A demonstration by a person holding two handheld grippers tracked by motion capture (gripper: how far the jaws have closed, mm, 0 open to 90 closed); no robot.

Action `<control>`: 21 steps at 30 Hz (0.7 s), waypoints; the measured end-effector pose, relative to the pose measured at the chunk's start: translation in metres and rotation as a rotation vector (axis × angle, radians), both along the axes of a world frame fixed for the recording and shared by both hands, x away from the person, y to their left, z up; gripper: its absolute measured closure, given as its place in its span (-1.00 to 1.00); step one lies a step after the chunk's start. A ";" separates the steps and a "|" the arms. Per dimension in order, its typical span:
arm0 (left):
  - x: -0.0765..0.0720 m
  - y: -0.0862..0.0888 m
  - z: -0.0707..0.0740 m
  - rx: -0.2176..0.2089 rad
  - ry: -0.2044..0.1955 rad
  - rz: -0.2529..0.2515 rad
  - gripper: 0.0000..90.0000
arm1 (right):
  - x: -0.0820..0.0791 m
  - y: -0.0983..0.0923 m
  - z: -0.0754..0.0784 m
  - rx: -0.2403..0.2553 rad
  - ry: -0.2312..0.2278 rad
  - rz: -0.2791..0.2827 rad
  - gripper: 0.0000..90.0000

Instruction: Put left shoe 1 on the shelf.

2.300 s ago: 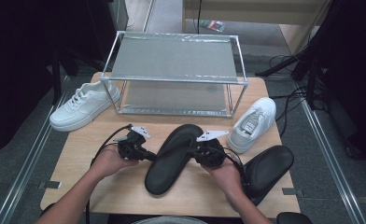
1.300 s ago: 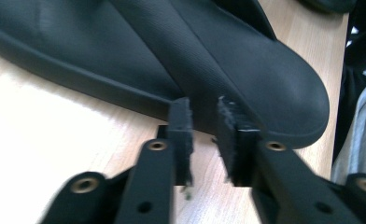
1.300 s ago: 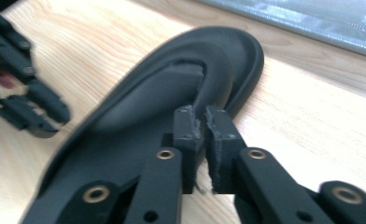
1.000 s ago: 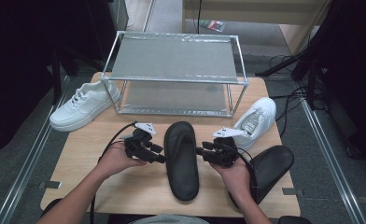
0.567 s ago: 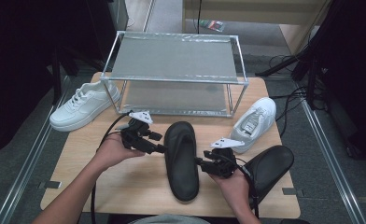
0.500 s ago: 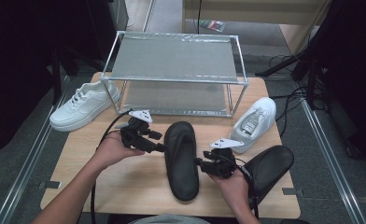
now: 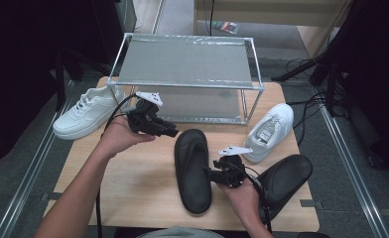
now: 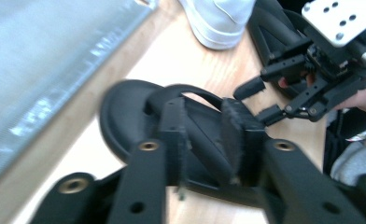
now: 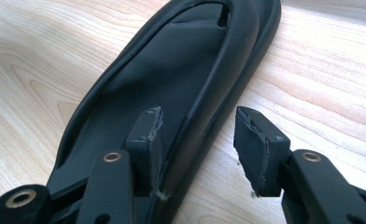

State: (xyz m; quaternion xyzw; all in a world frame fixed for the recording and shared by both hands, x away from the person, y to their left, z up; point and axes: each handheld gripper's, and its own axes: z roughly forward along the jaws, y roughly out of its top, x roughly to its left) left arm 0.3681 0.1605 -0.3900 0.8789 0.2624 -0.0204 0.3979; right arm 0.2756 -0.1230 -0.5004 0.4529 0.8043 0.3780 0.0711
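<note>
From the high view, a black sandal (image 7: 192,171) lies flat near the middle of the tabletop (image 7: 133,188), its toe end pointing to the far side. A second black sandal (image 7: 284,181) hangs off the near right corner, partly covered by the person's right hand and the cable. The left gripper (image 7: 170,133) is held up off the tabletop, left of the sandal's far end, its jaws pointing right toward it; the left forearm runs up from the near left edge. The right gripper (image 7: 208,175) sits low at the sandal's right edge, with the hand (image 7: 242,191) behind it. A white sneaker (image 7: 86,111) lies at the far left, another sneaker (image 7: 269,131) at the right, and a metal rack (image 7: 185,74) stands at the far side.

In the left gripper view, blurred by motion, the jaws have just been narrowing and stand part-closed with nothing between them; the sandal lies below and beyond them, and the right gripper shows farther off.

In the right gripper view, the jaws have just been widening and stand open astride the sandal's raised edge, one pad over the footbed, the other over bare wood. Whether the inner pad touches the rim is hard to tell.
</note>
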 end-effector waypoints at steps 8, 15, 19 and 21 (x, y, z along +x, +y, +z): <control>0.025 0.015 0.027 -0.014 -0.034 0.042 0.97 | 0.004 0.006 -0.007 -0.020 0.017 0.001 0.17; 0.045 0.024 0.041 -0.049 -0.081 0.066 0.99 | 0.008 0.012 -0.013 -0.032 0.038 -0.022 0.21; 0.059 0.034 0.044 -0.065 -0.097 0.106 0.99 | 0.010 0.014 -0.017 -0.032 0.040 -0.031 0.26; 0.064 0.037 0.044 -0.071 -0.099 0.125 0.99 | 0.010 0.015 -0.017 -0.023 0.036 -0.037 0.34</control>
